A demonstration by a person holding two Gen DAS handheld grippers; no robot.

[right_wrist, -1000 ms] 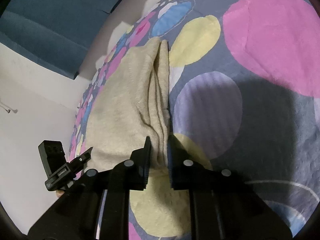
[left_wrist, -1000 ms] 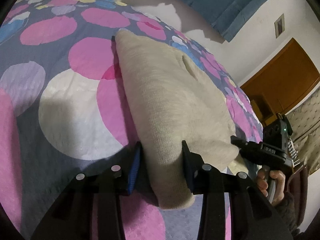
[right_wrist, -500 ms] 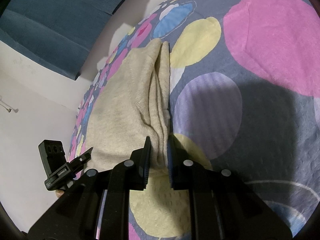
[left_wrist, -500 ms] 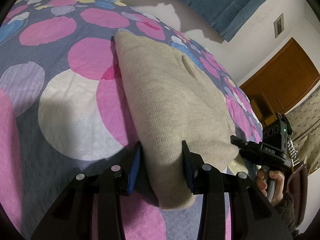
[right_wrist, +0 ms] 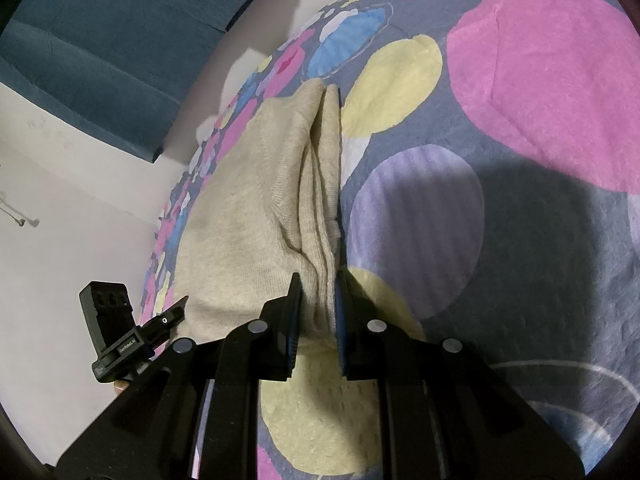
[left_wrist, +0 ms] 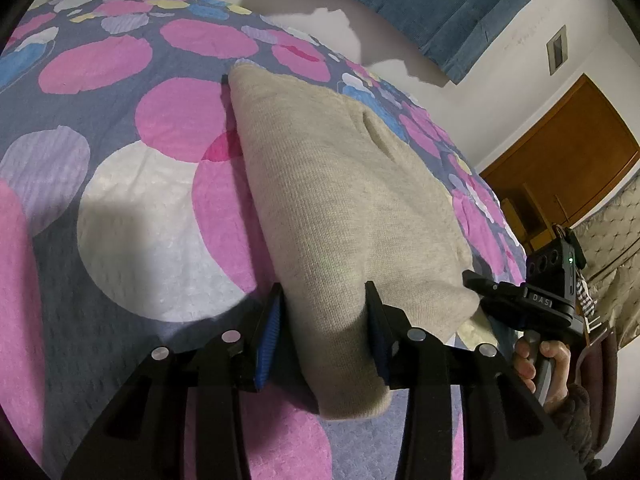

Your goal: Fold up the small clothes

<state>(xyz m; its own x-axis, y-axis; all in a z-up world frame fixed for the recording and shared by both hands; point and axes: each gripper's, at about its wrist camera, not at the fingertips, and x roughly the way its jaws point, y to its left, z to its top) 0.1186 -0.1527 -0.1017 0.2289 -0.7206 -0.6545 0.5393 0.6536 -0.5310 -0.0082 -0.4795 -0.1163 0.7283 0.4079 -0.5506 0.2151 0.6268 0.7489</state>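
A beige knit garment (left_wrist: pixel 340 200) lies folded on a bedspread with coloured circles (left_wrist: pixel 132 216). My left gripper (left_wrist: pixel 322 300) has its jaws on both sides of the garment's near corner, which bulges between them. The garment also shows in the right wrist view (right_wrist: pixel 256 208), with its layered edge up. My right gripper (right_wrist: pixel 316 292) is shut on that layered edge at the near end. The right gripper shows in the left wrist view (left_wrist: pixel 532 300), at the garment's other near corner. The left gripper shows in the right wrist view (right_wrist: pixel 128 336).
The bedspread (right_wrist: pixel 520 120) stretches wide around the garment. A blue curtain (left_wrist: pixel 460 8) hangs on the white wall behind the bed. A brown wooden door (left_wrist: pixel 568 152) stands at the far right. A quilted beige surface (left_wrist: pixel 616 248) lies beyond the bed's right edge.
Nothing much has moved. Both grippers keep their hold on the garment's near end, and the view has only shifted slightly.
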